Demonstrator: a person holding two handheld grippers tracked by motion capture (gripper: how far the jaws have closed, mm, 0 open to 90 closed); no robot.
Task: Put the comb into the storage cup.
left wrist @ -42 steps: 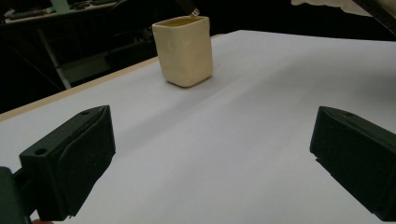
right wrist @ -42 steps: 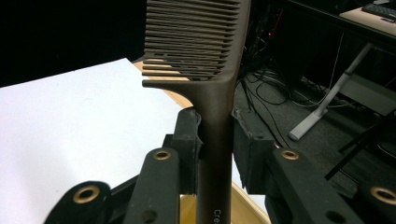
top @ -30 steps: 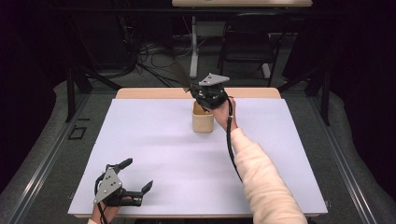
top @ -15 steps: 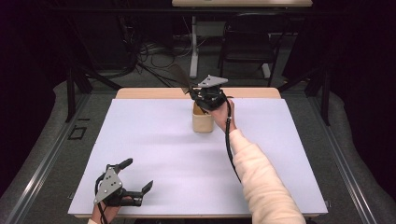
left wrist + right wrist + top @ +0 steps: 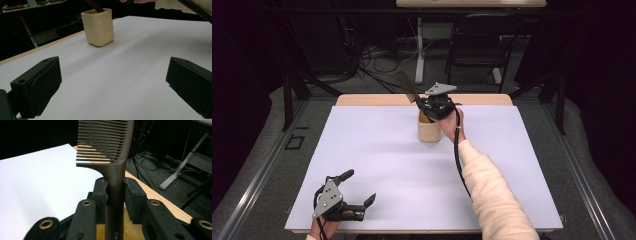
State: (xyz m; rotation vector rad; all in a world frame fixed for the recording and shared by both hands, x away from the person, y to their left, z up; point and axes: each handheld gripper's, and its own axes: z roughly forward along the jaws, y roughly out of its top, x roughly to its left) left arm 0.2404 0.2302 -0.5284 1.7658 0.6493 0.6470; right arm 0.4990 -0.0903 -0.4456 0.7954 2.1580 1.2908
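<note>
A cream square cup (image 5: 429, 129) stands at the far middle of the white table sheet (image 5: 377, 165); it is also in the left gripper view (image 5: 98, 26). My right gripper (image 5: 432, 107) hovers just over the cup's mouth, shut on the handle of a dark brown comb (image 5: 112, 157). The comb's toothed end (image 5: 406, 86) slants up and to the left, and its handle reaches down into the yellow cup (image 5: 125, 232). My left gripper (image 5: 359, 192) rests near the table's front left corner, open, with nothing between its jaws (image 5: 113, 85).
A wooden strip (image 5: 377, 100) edges the table's far side. Beyond it are cables, a white table leg (image 5: 419, 45) and a black chair (image 5: 477, 40) on the dark floor. A cream sleeve (image 5: 492, 195) reaches across the right half of the table.
The right gripper has tipped the comb over the cup, so its toothed end now slants up to the left. The left gripper has stayed put.
</note>
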